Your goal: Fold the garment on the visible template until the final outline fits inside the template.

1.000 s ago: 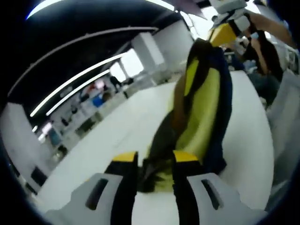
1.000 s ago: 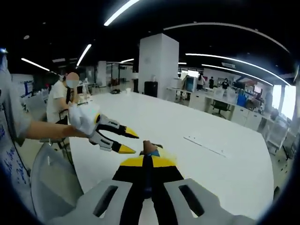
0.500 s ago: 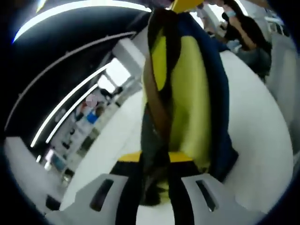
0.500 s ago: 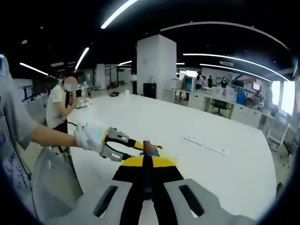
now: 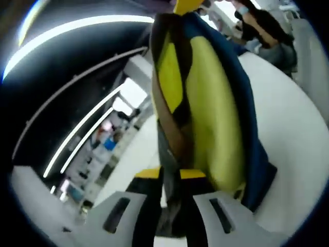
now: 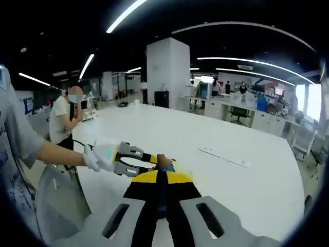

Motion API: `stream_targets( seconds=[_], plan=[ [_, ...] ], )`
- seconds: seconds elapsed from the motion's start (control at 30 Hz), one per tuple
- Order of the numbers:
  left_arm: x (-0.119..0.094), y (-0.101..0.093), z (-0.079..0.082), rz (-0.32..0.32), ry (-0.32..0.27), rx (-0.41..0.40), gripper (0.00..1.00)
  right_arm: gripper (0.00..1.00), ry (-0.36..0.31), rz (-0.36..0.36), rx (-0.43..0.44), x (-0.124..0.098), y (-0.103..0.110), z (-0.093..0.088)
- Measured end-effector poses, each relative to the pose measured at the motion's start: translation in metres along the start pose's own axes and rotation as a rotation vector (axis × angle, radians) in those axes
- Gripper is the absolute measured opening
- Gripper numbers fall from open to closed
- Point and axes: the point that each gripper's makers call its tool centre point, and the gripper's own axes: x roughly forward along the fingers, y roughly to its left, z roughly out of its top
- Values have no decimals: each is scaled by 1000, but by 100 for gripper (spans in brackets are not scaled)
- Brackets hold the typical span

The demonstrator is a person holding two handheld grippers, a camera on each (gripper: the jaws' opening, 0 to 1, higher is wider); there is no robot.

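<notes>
- While it hangs stretched between the two tools, the garment (image 5: 205, 108) runs lengthwise up the left gripper view, its long axis reaching from the left tongs (image 5: 171, 177) at the bottom to a yellow tip at the top edge.
- The garment shows yellow panels, a dark blue side and a brown-and-black band, and it is lifted above the white table (image 5: 298, 128), with the blue side nearer the table.
- The left tongs are closed to a narrow gap with dark cloth of the garment pinched between the yellow-tipped jaws.
- In the right gripper view, the right tongs (image 6: 162, 177) are pressed together on a small bunch of the garment (image 6: 164, 163), brown, blue and yellow, that sticks out just beyond the jaw tips.
- Just beside that bunch the left tongs (image 6: 149, 160) come in, held by a gloved hand (image 6: 100, 157) on a bare forearm; their jaw tips meet the cloth.
- Beyond the garment, the table (image 6: 205, 134) stretches away, with a thin pale strip (image 6: 224, 157) lying on it well apart from the tongs.
- Near the table's far side stands a person (image 6: 64, 121) in a white shirt.
</notes>
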Motion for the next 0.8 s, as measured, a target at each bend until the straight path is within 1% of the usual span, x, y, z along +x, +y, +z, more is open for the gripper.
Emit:
stream_targets(
  seconds=[0.07,0.1,0.13,0.17,0.27,0.37,0.47,0.67,0.8],
  plan=[
    [-1,3,0,0,0,-6,1,3,0,-3,5,0,-1,-1],
    [-2,3,0,-1,0,-9,0,3,0,-3,7,0,-2,-1],
    [-2,4,0,0,-2,-18,0,3,0,-2,9,0,-2,-2],
    [-2,2,-1,-9,0,-46,0,3,-1,-2,13,-1,-3,-2],
    [-3,0,-2,-19,6,-47,0,3,3,-4,17,0,-4,-4],
    [-5,0,-2,-31,0,-117,0,3,4,-5,21,-1,-3,-5],
    [-10,3,0,-28,0,-124,0,3,1,9,39,-1,-2,-5],
    [-19,9,3,-23,11,-122,0,3,-5,2,48,0,-4,-5],
    [-24,12,3,-19,23,-154,0,3,-3,-4,40,-1,-6,-5]
  ],
)
